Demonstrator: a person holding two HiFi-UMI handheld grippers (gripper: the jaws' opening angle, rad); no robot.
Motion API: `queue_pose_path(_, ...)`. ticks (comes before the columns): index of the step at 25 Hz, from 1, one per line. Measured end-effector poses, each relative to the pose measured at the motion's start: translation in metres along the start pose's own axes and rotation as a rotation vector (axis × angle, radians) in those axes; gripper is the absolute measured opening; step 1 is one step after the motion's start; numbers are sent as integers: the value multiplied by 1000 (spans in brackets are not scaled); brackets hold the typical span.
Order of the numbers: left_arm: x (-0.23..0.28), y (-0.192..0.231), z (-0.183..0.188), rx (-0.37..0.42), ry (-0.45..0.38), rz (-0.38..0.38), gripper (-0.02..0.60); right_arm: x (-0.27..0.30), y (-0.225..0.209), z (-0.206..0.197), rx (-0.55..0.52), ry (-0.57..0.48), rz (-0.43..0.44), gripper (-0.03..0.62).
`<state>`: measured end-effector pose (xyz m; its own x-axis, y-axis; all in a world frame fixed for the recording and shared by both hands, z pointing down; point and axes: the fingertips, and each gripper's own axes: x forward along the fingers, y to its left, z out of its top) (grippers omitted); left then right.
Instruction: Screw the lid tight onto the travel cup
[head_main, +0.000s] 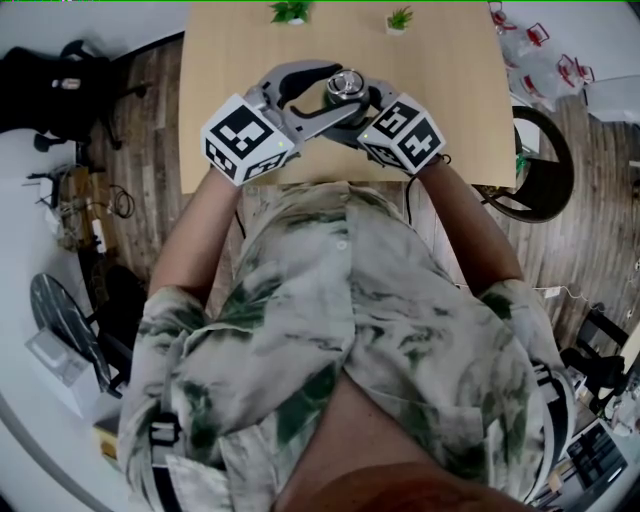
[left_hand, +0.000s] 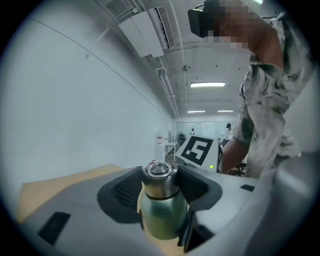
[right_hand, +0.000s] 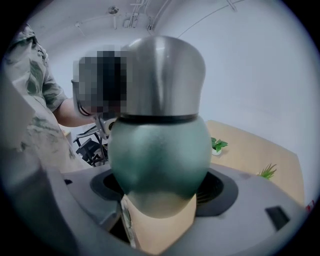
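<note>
The travel cup stands upright on the wooden table, close to its near edge. It has a matte green body and a steel lid with a ring on top. My left gripper comes in from the left, and its dark pads press the lid on both sides. From the right, my right gripper is shut on the green body low down. In the right gripper view the cup fills the space between the jaws. The right gripper's marker cube shows behind the cup.
Two small potted plants stand at the table's far edge. A round dark chair sits right of the table, with plastic bags behind it. Cables and dark gear lie on the floor at the left.
</note>
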<state>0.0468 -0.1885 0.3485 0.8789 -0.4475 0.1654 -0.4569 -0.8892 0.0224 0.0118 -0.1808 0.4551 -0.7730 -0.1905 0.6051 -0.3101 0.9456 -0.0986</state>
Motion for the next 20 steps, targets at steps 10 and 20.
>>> queue_pose_path(10, 3, 7, 1, -5, 33, 115, 249, 1, -9, -2, 60, 15, -41, 394)
queue_pose_path(20, 4, 13, -8, -69, 30, 293, 256, 11, -5, 2, 48, 22, -53, 394)
